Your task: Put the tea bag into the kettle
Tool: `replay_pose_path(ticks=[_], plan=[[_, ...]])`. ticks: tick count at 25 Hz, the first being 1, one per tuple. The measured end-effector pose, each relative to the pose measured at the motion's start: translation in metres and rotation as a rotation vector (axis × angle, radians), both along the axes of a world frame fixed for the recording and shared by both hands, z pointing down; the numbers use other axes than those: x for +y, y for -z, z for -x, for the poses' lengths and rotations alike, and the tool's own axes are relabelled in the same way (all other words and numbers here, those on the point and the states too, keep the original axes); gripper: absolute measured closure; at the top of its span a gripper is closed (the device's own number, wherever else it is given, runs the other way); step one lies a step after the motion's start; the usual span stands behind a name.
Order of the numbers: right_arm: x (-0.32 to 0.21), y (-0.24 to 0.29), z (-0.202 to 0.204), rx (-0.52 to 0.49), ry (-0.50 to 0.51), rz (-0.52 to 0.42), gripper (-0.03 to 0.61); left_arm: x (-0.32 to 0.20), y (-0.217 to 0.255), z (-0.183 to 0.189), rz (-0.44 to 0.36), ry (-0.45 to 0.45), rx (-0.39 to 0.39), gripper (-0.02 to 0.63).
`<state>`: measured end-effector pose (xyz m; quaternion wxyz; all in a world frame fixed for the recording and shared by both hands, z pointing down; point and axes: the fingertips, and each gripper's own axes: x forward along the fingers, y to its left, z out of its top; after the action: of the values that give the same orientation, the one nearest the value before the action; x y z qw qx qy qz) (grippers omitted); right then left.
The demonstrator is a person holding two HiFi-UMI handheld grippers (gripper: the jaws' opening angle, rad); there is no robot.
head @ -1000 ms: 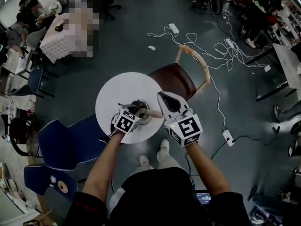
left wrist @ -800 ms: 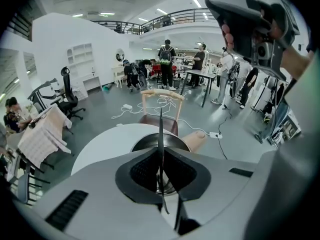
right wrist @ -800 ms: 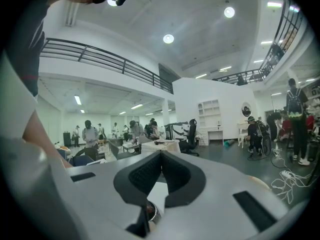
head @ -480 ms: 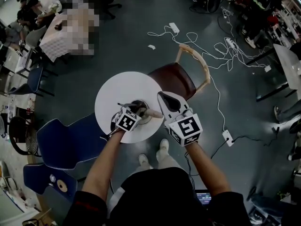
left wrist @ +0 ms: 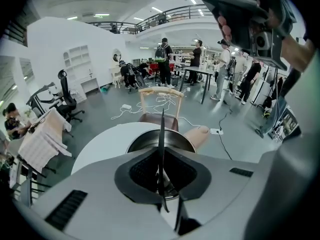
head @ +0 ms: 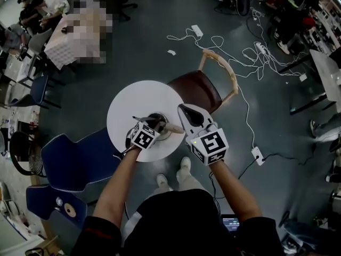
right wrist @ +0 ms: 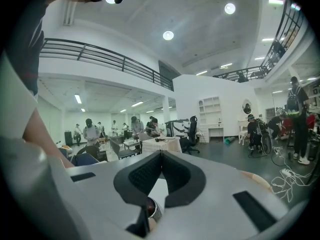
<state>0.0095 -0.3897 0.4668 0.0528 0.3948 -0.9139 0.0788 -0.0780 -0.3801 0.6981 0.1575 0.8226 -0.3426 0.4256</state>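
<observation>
Left gripper (head: pixel 156 124), jaws opening, pinches a thin dark strip (left wrist: pixel 162 129) over the kettle (left wrist: pixel 142 142); right gripper (right wrist: pixel 161 156) pressed together.

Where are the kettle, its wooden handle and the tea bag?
kettle (left wrist: pixel 142 140), left gripper view, steel inner wall, left side.
wooden handle (left wrist: pixel 197 136), left gripper view, middle of its length.
tea bag (left wrist: pixel 162 129), left gripper view, upper part of its thin edge.

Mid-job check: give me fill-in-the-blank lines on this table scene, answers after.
The kettle stands on a round ___ table.
The right gripper has its jaws ___, holding nothing.
Beyond the table stands a ___ chair.
Cables lie on the ___ past that chair.
Missing: white; shut; brown; floor.
</observation>
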Motion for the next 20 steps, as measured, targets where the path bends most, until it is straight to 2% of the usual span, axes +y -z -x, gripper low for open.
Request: replay_pose_path(ticks=[3,7,16,20], plan=[[-0.002,-0.002,0.000,0.003,0.001,0.003,0.560,-0.002,0.000,-0.002,-0.007,0.003,0.014,0.552],[-0.005,0.000,0.000,0.003,-0.001,0.007,0.560,-0.005,0.004,-0.004,-0.014,0.004,0.029,0.470],[-0.001,-0.004,-0.004,0.003,-0.001,0.011,0.560,-0.003,0.007,-0.003,-0.005,0.048,0.076,0.462],[0.000,-0.004,0.000,0.004,0.002,0.011,0.560,-0.003,0.013,-0.005,0.002,0.056,0.126,0.492]])
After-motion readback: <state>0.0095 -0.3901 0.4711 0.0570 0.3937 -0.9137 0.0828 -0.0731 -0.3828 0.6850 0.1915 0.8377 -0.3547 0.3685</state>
